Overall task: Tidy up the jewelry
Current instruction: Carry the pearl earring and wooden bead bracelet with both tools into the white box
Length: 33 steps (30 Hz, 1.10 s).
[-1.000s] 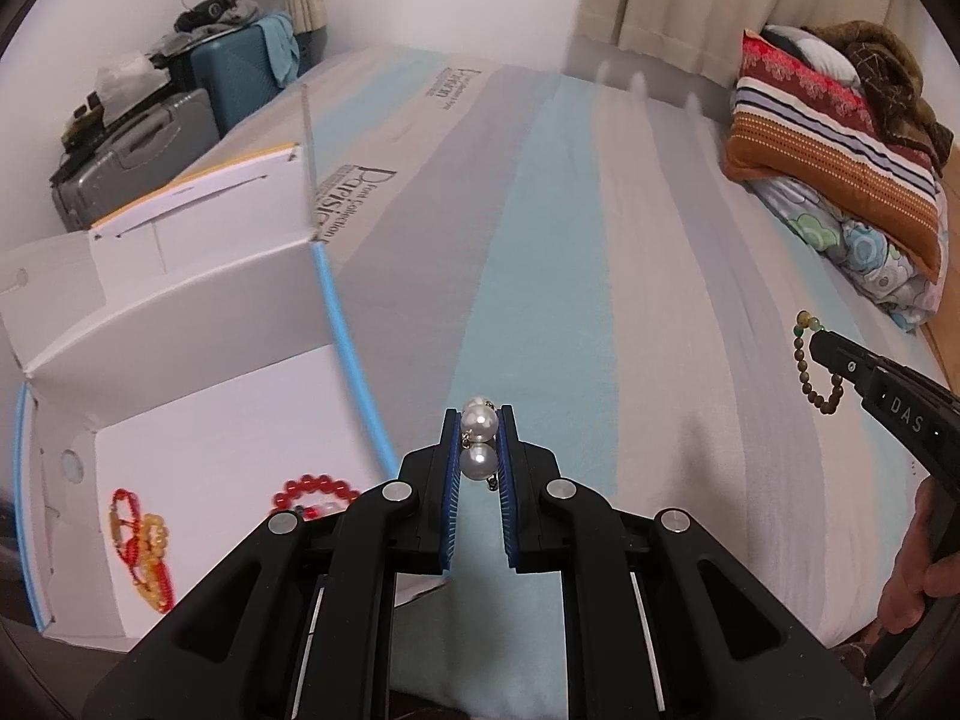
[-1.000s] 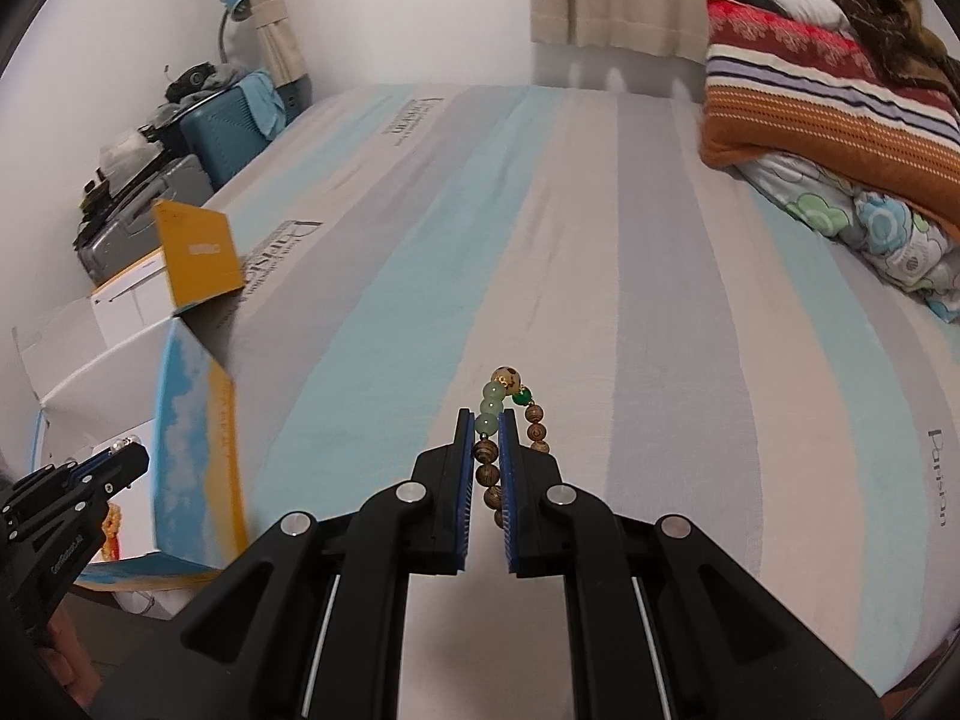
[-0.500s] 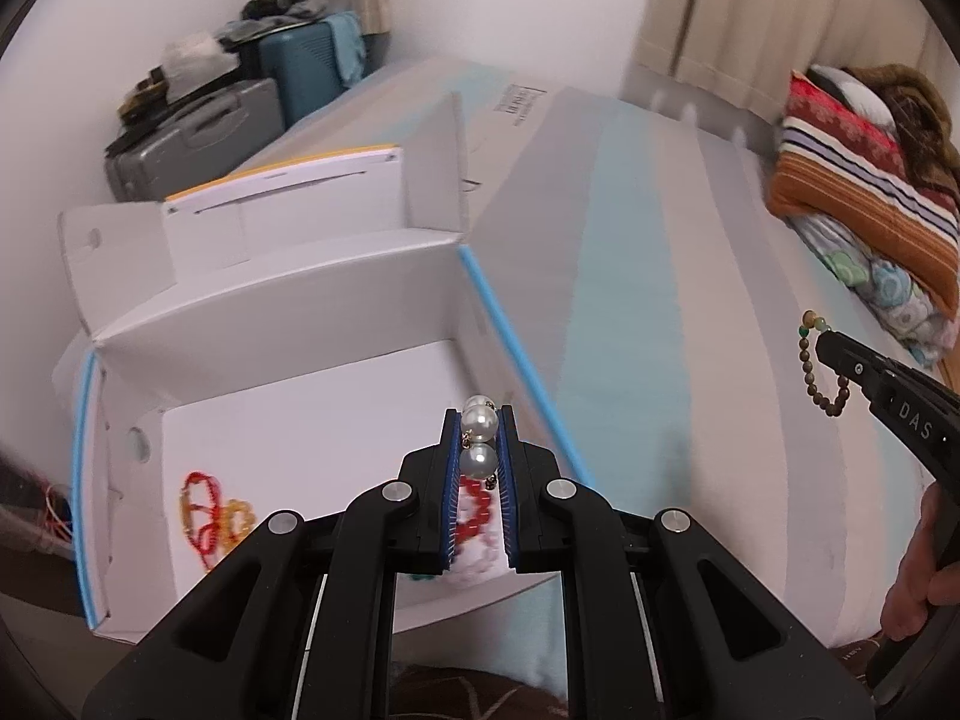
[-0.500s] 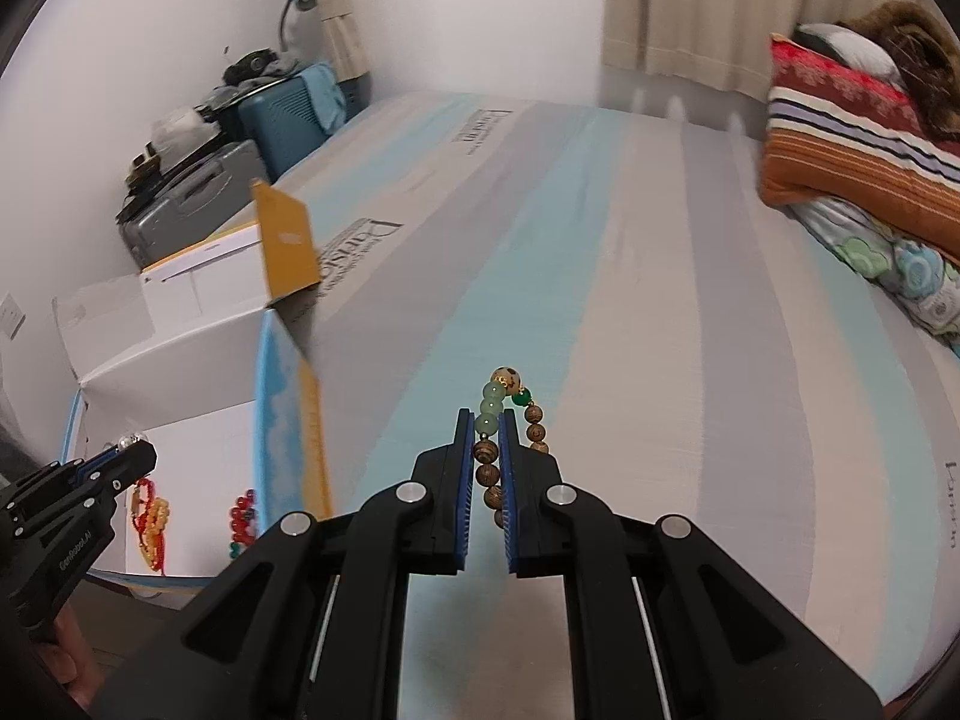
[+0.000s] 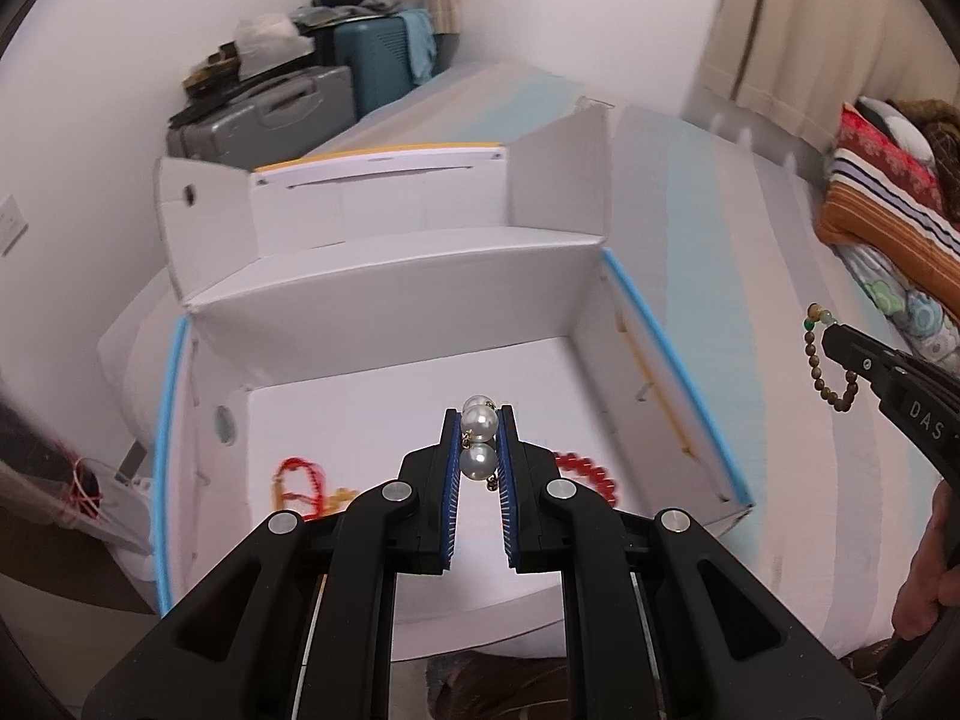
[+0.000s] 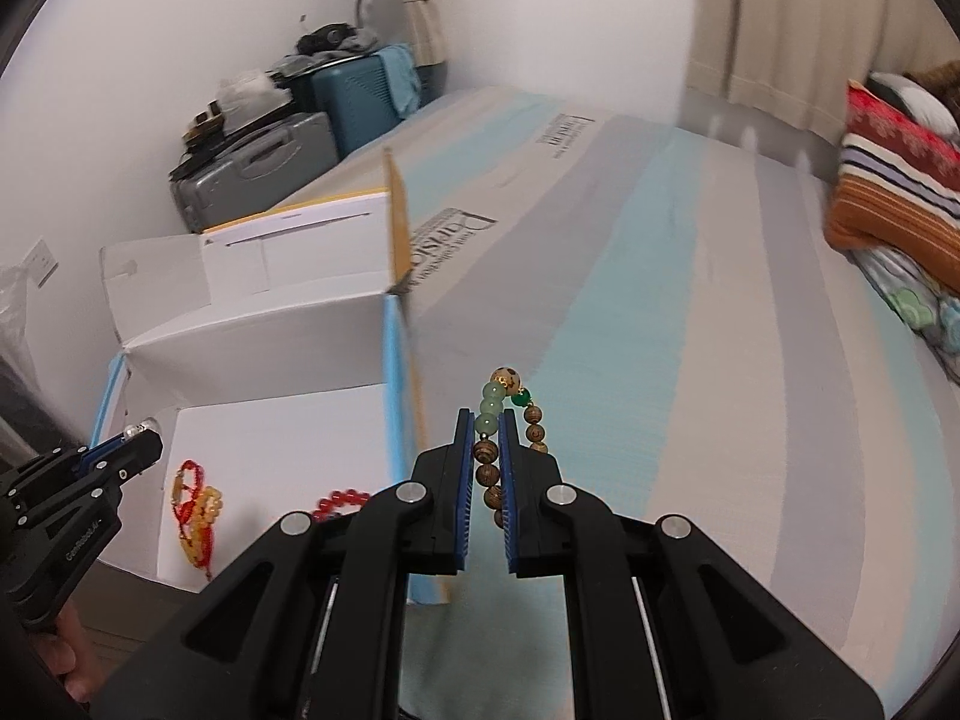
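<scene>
My left gripper (image 5: 479, 420) is shut on a pearl earring (image 5: 480, 441) and hangs over the inside of the open white cardboard box (image 5: 390, 300). On the box floor lie a red and yellow bracelet (image 5: 297, 486) and a red bead bracelet (image 5: 585, 471). My right gripper (image 6: 487, 420) is shut on a wooden bead bracelet (image 6: 504, 420) with green beads, over the striped bed just right of the box's blue-edged wall (image 6: 393, 396). In the left wrist view the right gripper (image 5: 831, 336) with its bracelet (image 5: 819, 360) shows at the right; the right wrist view has the left gripper (image 6: 144, 435) over the box.
The box (image 6: 252, 324) sits at the bed's left edge, flaps standing up. Suitcases (image 5: 282, 114) are stacked against the wall behind it. Folded blankets and a pillow (image 5: 888, 204) lie at the far right of the striped bed (image 6: 690, 360). A hand (image 5: 930, 576) holds the right gripper.
Both grippers have swept left: the left one went from over the bed to over the box, and the right one came up beside the box wall. Both kept their grip.
</scene>
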Available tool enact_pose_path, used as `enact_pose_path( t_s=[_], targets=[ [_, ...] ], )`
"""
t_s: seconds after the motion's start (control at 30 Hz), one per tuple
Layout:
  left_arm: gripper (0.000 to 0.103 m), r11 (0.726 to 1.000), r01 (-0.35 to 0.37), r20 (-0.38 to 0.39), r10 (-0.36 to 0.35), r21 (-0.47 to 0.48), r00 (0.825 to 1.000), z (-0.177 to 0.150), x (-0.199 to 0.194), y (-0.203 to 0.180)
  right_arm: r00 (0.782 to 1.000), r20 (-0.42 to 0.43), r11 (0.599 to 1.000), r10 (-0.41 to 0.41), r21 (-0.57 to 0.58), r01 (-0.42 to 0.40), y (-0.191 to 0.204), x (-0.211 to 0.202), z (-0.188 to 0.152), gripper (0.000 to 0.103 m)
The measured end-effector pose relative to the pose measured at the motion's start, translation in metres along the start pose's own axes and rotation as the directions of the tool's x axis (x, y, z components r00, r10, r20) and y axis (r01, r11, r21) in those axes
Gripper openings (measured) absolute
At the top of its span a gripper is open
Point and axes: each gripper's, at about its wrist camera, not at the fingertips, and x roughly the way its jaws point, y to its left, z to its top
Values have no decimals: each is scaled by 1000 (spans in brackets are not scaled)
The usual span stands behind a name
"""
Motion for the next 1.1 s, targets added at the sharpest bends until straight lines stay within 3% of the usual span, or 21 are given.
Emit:
enact_pose_path(
  t_s=[0.57, 1.1],
  targets=[
    [11, 995, -62, -35, 60, -74, 998, -18, 5, 73, 996, -22, 992, 83, -97, -85, 90, 16, 0, 7],
    [11, 992, -75, -121, 63, -99, 991, -43, 41, 93, 984, -144, 985, 105, -120, -122, 123, 64, -37, 7]
  ],
)
